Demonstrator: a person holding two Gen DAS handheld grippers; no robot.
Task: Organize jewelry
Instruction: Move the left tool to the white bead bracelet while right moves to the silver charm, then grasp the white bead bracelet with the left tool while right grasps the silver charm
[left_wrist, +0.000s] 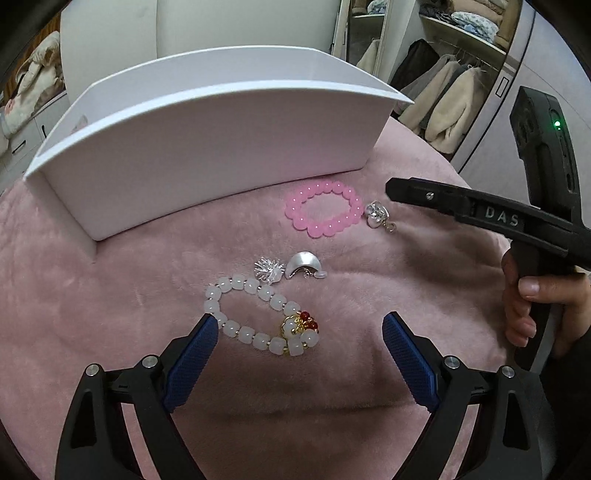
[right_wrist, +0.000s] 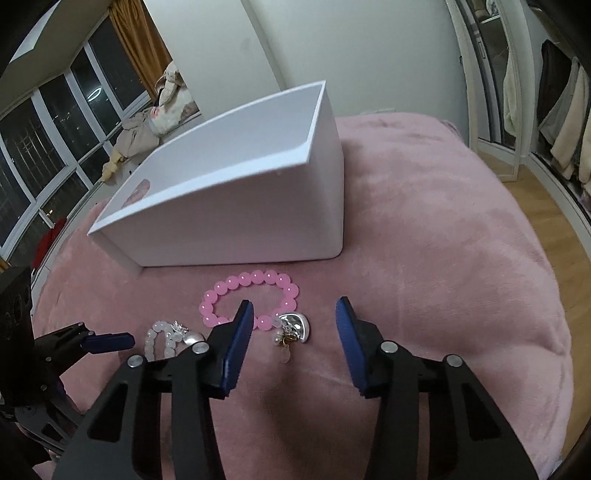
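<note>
- White bracelet (left_wrist: 258, 317) lies on pink blanket (left_wrist: 110, 295), just ahead of left gripper (left_wrist: 299, 325), jaws spread, empty.
- Two silver charms (left_wrist: 291, 267) just beyond it.
- Pink bracelet (right_wrist: 247, 302) with silver charm (right_wrist: 293, 326) touching lies before right gripper (right_wrist: 295, 317), jaws spread, empty.
- White box (right_wrist: 240, 206) behind the jewelry, open top.
- Wardrobe (left_wrist: 461, 74) behind.

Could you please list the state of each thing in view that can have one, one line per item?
White box: open-topped, standing on the blanket, nothing visible inside.
Pink bead bracelet: lying flat, ungrasped.
White bead bracelet: lying flat, ungrasped.
Silver charm: lying beside the pink bracelet, ungrasped.
Silver earrings: lying loose on the blanket.
Left claw: open, empty.
Right claw: open, empty.
</note>
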